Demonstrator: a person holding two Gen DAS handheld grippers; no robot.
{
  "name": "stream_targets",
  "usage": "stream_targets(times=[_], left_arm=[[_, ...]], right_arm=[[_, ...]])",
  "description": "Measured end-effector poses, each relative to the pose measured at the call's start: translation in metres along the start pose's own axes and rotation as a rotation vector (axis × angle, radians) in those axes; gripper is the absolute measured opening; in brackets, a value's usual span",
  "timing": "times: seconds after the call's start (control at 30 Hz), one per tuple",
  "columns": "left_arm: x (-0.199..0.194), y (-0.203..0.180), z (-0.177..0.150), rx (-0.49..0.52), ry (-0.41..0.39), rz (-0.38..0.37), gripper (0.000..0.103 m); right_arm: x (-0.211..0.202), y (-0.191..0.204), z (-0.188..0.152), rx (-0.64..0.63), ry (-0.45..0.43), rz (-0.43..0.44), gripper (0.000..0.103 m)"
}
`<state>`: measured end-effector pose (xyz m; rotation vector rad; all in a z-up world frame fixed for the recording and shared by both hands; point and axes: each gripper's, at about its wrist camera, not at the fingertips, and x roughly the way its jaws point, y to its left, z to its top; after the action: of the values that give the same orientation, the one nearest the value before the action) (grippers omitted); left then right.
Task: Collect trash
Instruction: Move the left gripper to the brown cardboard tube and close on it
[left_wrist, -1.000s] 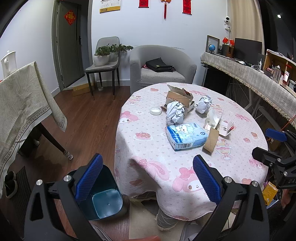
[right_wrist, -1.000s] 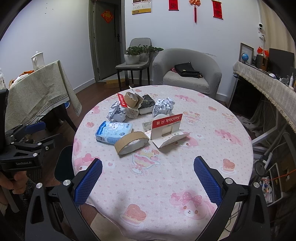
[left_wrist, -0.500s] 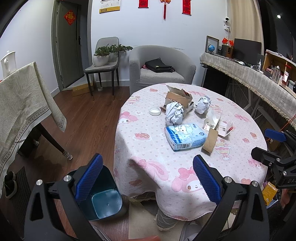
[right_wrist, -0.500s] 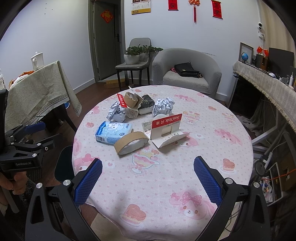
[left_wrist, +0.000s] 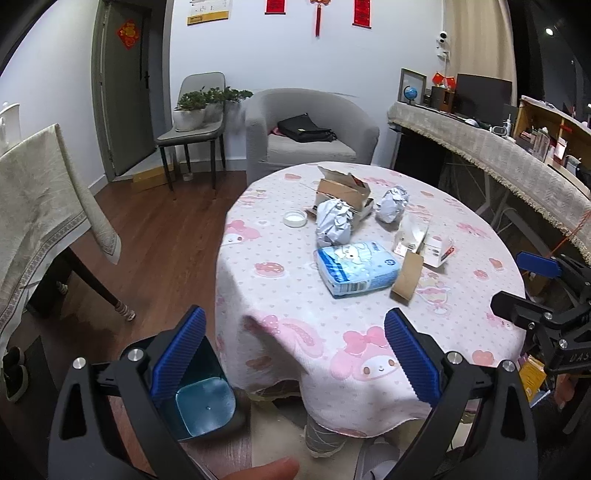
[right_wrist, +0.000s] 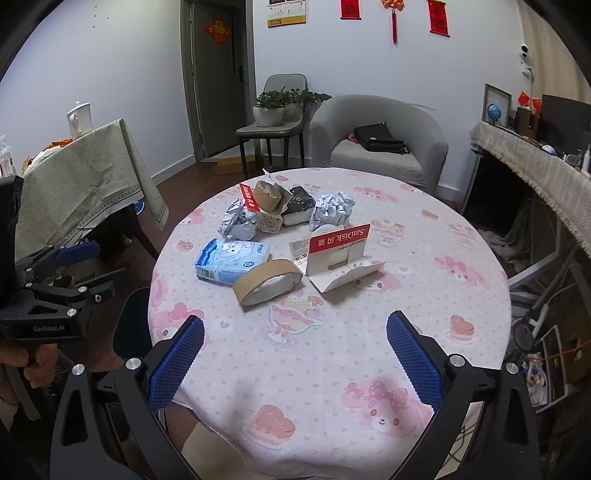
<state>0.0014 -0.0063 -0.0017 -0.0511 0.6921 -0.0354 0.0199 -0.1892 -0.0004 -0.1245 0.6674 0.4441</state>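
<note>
Trash lies grouped on the round table with a pink cartoon cloth (right_wrist: 406, 280): two crumpled paper balls (right_wrist: 238, 223) (right_wrist: 332, 210), a torn cardboard box (right_wrist: 269, 201), a blue tissue pack (right_wrist: 232, 260), a brown tape roll (right_wrist: 267, 282) and a red-and-white card package (right_wrist: 340, 251). A teal bin (left_wrist: 201, 398) stands on the floor left of the table. My left gripper (left_wrist: 295, 354) is open, over the table's near-left edge. My right gripper (right_wrist: 295, 360) is open, empty, above the near edge. Each gripper appears in the other's view: right gripper (left_wrist: 543, 291), left gripper (right_wrist: 70, 269).
A small white lid (left_wrist: 294, 218) sits near the box. A grey armchair (right_wrist: 376, 144) with a black bag, a chair with potted plants (right_wrist: 275, 122), a cloth-draped table (left_wrist: 33, 206) at left and a covered counter (right_wrist: 535, 173) at right surround the table.
The left wrist view has shifted slightly, so the table and its trash sit a little further left in it. Both grippers stay open and nothing on the table has moved.
</note>
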Motion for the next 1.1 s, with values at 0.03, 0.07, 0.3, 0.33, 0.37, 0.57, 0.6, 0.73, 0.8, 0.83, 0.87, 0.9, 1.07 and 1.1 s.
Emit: stream_targets(times=[0.03,0.07,0.3,0.33,0.37,0.57,0.6,0.73,0.8,0.83,0.87,0.9,1.07,1.1], left_arm=[[0.001,0.000,0.000,-0.001,0.004,-0.009,0.098],[0.002,-0.001,0.000,-0.002,0.009,-0.021,0.098],[0.010,-0.005,0.000,0.014,0.019,-0.035,0.094],[0.011,-0.004,0.000,0.011,0.021,-0.033,0.094],[0.013,-0.004,0.000,0.004,0.029,-0.032,0.094],[0.022,-0.011,-0.001,-0.005,0.059,-0.097,0.082],[0.023,-0.017,-0.001,0.007,0.062,-0.118,0.079],[0.026,-0.034,-0.002,0.050,0.066,-0.164,0.067],[0.030,-0.042,-0.001,0.064,0.075,-0.186,0.067],[0.032,-0.046,-0.001,0.072,0.081,-0.198,0.066],[0.034,-0.048,-0.001,0.075,0.085,-0.208,0.065],[0.038,-0.051,-0.001,0.079,0.094,-0.220,0.062],[0.053,-0.063,0.001,0.100,0.113,-0.250,0.053],[0.055,-0.064,0.001,0.099,0.115,-0.256,0.051]], right_arm=[[0.000,-0.001,0.000,0.005,-0.001,0.001,0.100],[0.000,-0.002,0.000,0.010,-0.002,0.001,0.100],[0.000,-0.008,-0.002,0.029,0.005,0.004,0.100],[0.000,-0.009,-0.002,0.029,0.006,0.004,0.100],[0.000,-0.009,-0.002,0.028,0.006,0.005,0.100],[-0.001,-0.019,-0.006,0.043,0.010,-0.005,0.100],[-0.002,-0.021,-0.008,0.047,0.011,-0.007,0.100],[-0.005,-0.031,-0.012,0.064,0.012,-0.007,0.100],[-0.006,-0.036,-0.014,0.071,0.012,-0.004,0.100],[-0.007,-0.038,-0.015,0.073,0.012,-0.001,0.100],[-0.006,-0.039,-0.015,0.074,0.014,0.000,0.100],[-0.005,-0.041,-0.014,0.074,0.017,0.002,0.100],[0.001,-0.048,-0.011,0.054,0.021,0.027,0.100],[0.003,-0.049,-0.009,0.042,0.024,0.035,0.100]])
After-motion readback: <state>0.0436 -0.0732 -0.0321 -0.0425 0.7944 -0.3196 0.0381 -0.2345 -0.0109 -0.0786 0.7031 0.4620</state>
